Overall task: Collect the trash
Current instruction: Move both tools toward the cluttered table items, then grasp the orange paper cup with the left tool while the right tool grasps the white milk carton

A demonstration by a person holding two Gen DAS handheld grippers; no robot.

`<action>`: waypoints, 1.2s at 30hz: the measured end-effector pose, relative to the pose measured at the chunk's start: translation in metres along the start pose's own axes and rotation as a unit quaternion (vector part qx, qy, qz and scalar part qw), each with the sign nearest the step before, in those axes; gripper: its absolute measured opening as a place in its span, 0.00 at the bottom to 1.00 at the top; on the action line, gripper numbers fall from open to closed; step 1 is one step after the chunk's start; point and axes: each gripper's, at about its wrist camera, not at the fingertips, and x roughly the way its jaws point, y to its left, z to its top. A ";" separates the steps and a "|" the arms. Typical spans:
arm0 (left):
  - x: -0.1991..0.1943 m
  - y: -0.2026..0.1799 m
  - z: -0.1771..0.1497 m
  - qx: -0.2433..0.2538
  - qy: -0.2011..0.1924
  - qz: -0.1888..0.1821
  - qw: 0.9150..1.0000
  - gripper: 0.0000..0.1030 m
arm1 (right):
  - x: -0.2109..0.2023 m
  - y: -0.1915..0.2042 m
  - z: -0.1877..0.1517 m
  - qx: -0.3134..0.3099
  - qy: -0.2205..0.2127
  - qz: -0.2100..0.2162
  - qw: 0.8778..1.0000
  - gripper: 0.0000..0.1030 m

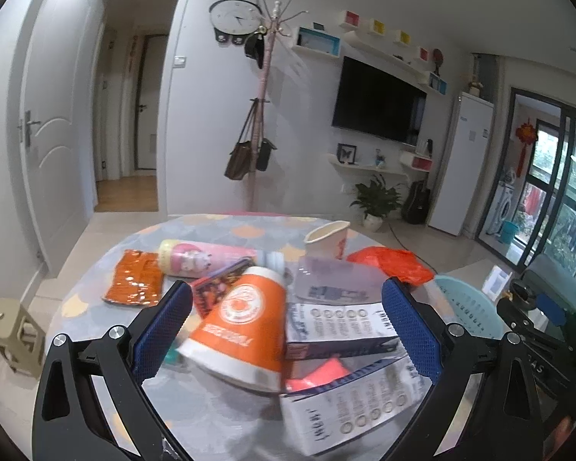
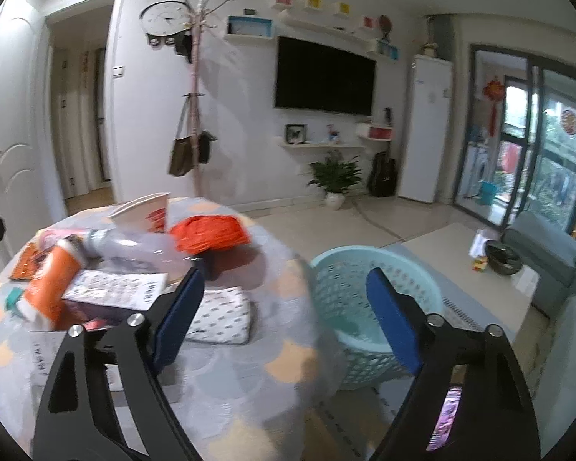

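The left gripper [image 1: 286, 315] stands wide, its blue pads [image 1: 164, 326] on either side of an orange paper cup [image 1: 242, 322] without pressing it. The cup lies on its side, its long axis running from the narrow base, far and slightly right, to the white-rimmed mouth, near and low, so the mouth faces the camera. This gripper points slightly downward over the round table [image 1: 96, 292].

Just right of the cup lies a white printed carton [image 1: 338, 326], its long side across the view; a second like carton [image 1: 349, 411] lies nearer, tilted. Behind the cup a clear plastic bottle [image 1: 334, 276] and a pink bottle [image 1: 207, 259] lie flat, both lengthwise left to right. An orange foil wrapper [image 1: 134, 282] lies to the left, an upright white paper cup [image 1: 326, 238] and a red plastic bag [image 1: 389, 265] farther back.

The right gripper [image 2: 284, 307] is also wide, with nothing between its pads. It tilts slightly down over the table's right edge, toward a light blue basket [image 2: 364, 269] on the floor just beside the table. A white patterned packet [image 2: 220, 320] lies by its left finger.
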 end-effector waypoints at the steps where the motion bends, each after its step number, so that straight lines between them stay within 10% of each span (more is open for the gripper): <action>1: 0.000 0.004 0.000 -0.002 0.001 0.003 1.000 0.93 | 0.000 0.004 -0.001 -0.002 0.004 0.015 1.000 0.73; 10: 0.009 0.036 -0.012 -0.009 0.052 0.015 0.998 0.93 | 0.020 0.050 -0.011 0.001 0.087 0.178 0.980 0.53; 27: -0.002 0.060 -0.030 -0.041 0.068 0.016 0.997 0.93 | 0.007 0.089 -0.057 -0.025 0.247 0.318 0.915 0.53; 36: -0.006 0.068 -0.028 -0.047 0.063 0.021 0.997 0.93 | -0.025 0.109 -0.059 -0.149 0.193 0.313 0.918 0.67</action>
